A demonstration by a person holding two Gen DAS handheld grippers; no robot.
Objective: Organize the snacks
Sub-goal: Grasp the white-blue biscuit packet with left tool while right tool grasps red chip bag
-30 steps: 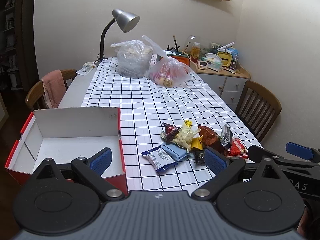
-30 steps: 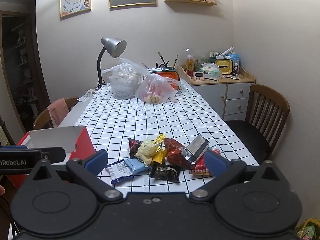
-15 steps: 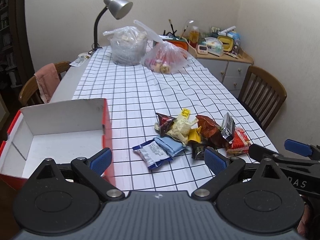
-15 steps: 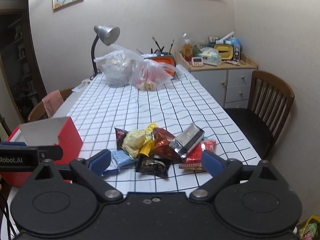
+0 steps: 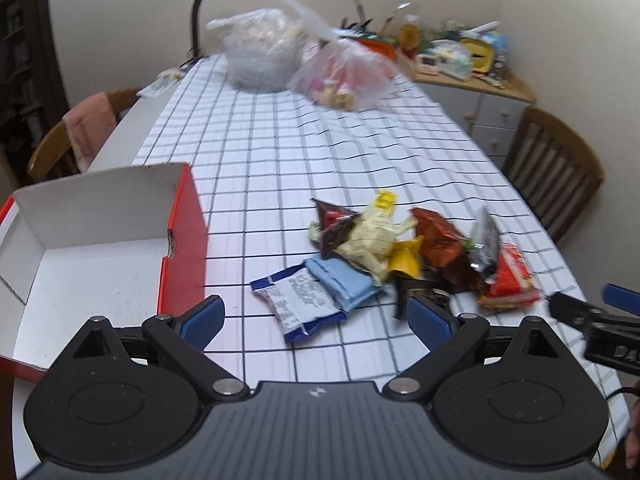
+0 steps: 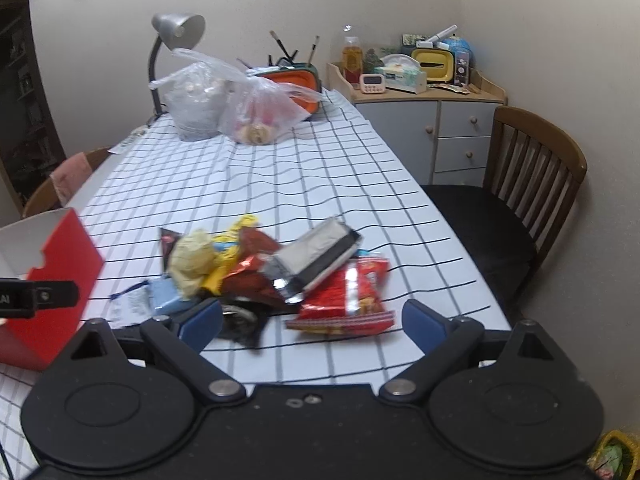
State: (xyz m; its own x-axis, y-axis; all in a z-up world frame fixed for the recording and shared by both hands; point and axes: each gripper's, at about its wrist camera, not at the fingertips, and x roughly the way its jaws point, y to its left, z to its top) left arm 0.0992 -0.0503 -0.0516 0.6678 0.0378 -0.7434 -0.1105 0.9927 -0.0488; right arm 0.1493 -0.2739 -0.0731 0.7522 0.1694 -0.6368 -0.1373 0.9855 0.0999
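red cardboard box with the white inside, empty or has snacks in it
Empty as far as shown: the red cardboard box shows only bare white floor; the snack packets all lie outside on the checked tablecloth.

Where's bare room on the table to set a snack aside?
Free: checked cloth between the snack pile and the far plastic bags; the narrow strip between the red cardboard box and the pile; the box's white floor. Crowded: the pile at the near right edge.
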